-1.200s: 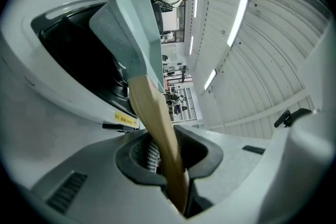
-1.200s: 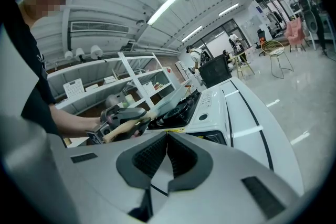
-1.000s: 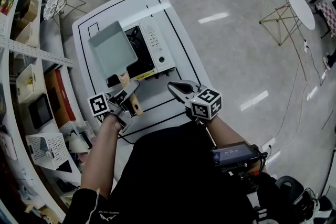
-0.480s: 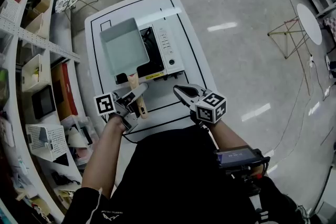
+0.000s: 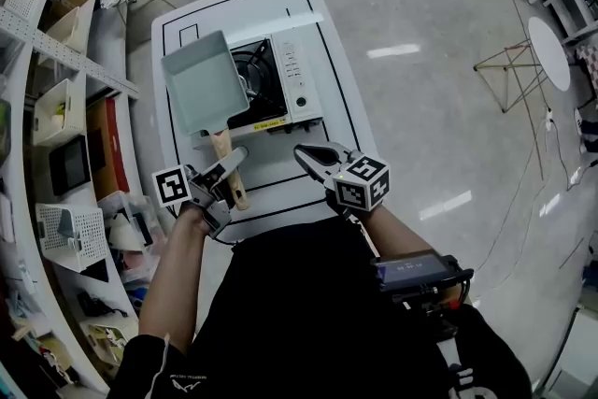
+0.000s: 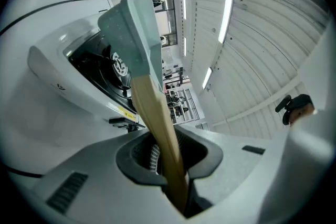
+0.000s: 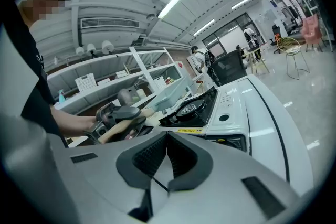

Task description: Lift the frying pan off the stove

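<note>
two grippers sit just in front of the stove [image 5: 297, 81]. left gripper [image 5: 234, 162] pinches the wooden handle [image 5: 221, 143] of the frying pan [image 5: 201, 87]; the pan is raised over the stove's left side, off the burner [image 5: 250, 70]. right gripper [image 5: 306, 156], jaws pressed together, holds nothing.

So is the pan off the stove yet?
Pretty much. The left gripper is clamped on the wooden handle. The frying pan hangs tilted, up off the stove, with the burner showing beside it. The right gripper is shut and empty. Probably all that's left is carrying the pan clear and setting it down.
</note>
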### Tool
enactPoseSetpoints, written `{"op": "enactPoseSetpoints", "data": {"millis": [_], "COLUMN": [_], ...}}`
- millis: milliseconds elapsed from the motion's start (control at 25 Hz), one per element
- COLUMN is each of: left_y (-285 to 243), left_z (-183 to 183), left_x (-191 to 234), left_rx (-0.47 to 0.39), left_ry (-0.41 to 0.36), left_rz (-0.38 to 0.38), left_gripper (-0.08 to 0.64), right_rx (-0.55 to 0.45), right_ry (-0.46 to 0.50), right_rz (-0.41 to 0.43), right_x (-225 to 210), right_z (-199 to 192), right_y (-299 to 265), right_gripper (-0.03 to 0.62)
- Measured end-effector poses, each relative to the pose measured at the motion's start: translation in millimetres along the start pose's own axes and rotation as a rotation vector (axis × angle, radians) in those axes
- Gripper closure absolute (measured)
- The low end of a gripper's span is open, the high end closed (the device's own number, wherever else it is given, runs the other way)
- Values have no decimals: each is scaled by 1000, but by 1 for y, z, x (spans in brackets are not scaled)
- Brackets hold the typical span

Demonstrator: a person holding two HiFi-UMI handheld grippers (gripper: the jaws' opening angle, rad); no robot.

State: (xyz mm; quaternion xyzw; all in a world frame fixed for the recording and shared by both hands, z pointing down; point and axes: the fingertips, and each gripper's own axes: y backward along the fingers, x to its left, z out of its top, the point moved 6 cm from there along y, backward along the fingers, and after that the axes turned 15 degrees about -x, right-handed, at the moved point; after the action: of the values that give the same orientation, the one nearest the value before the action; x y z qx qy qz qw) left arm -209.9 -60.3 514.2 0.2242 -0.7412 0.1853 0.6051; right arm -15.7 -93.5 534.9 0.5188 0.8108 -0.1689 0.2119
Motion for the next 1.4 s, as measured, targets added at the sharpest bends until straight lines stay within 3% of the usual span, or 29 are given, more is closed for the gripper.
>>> {"op": "enactPoseSetpoints", "data": {"millis": [1400], "left_y": [123], "left_z": [-3], "left_x": [11], "left_rx": [-304], "left_ry": [15], "left_rz": [72], "left_gripper": [483], "right_rx": [103], "right_ry": [15], "right_rz": [246], "right_x": [49], "right_z": [-16], "right_y": [-63], "right_gripper": [566]}}
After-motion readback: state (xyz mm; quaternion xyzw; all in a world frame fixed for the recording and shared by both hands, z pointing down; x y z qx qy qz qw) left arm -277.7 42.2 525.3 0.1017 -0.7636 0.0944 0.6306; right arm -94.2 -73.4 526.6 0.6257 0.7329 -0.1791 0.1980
